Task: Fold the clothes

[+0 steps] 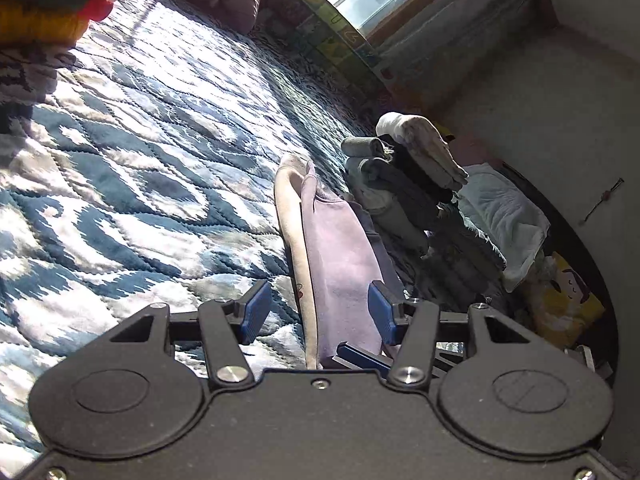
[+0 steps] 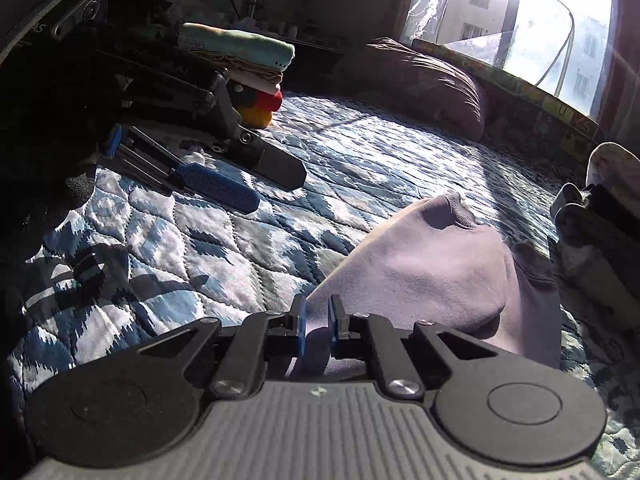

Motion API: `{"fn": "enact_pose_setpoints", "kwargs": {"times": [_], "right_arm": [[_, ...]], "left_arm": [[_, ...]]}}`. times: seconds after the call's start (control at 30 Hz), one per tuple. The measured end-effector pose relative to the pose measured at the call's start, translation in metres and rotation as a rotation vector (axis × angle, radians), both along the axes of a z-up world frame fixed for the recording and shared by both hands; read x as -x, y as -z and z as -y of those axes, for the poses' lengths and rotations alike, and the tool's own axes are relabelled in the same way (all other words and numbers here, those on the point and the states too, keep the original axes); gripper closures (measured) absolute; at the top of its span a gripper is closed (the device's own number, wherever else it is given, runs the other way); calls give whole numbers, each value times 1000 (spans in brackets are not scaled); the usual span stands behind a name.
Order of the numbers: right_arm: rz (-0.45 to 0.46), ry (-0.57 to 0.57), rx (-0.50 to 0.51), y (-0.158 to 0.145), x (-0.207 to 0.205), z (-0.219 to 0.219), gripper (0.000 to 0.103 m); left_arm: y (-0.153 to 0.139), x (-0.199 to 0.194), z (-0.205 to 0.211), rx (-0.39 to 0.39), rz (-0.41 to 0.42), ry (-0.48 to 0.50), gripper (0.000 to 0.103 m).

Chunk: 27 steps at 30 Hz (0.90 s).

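Quilted blue-and-white patterned bed (image 2: 224, 240) underneath. Pale lilac soft cotton garment (image 2: 440, 264) at 3 o'clock on it. Right hand-held gripper (image 2: 317, 326) pinched narrow on its near edge; left hand-held gripper (image 1: 318, 308) spread wide, holding nothing.

Hard sunlight from the window (image 2: 520, 12) at one o'clock blows out to glare, streaks the bed (image 2: 360, 152) with sharp shadows, leaves nine o'clock murky, and fisheye bends every edge.
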State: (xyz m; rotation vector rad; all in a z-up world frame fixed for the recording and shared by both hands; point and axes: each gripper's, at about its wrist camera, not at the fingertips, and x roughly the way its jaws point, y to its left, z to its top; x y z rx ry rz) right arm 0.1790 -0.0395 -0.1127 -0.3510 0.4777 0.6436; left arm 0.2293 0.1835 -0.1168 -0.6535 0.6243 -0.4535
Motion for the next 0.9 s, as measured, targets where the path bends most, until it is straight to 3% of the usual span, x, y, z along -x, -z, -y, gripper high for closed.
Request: {"fn": "enact_pose_setpoints", "kwargs": {"times": [0.07,0.17,0.23,0.4,0.5,0.53,0.73,0.83,0.87,0.9], "right_arm": [[14,5,-29,-7,9,2,84],[22,-36,84,7,27,-9,80],[78,-55,152,18,44,-14,80],[197,-50,220,30,71,-20,78],[223,-41,209,29,77,-20,77],[214,-42,200,30,77,-20,77],[172,-34,135,31,75,-14,77],[163,-30,115,32,74,-11,77],[161,-29,109,34,74,-10,77],[159,-28,103,35,74,-10,77]], "left_arm": [[0,-11,7,-17,3,-1,51],[0,-24,13,-20,3,-8,51],[0,-31,21,-16,1,-8,51],[-4,-46,42,-108,33,-14,53],[-13,-56,50,-206,121,-22,74],[-15,-59,55,-246,148,-11,77],[-21,-87,95,-483,258,158,78],[-12,-111,107,-553,255,189,78],[-8,-121,108,-573,233,183,78],[0,-135,108,-612,158,155,78]]}}
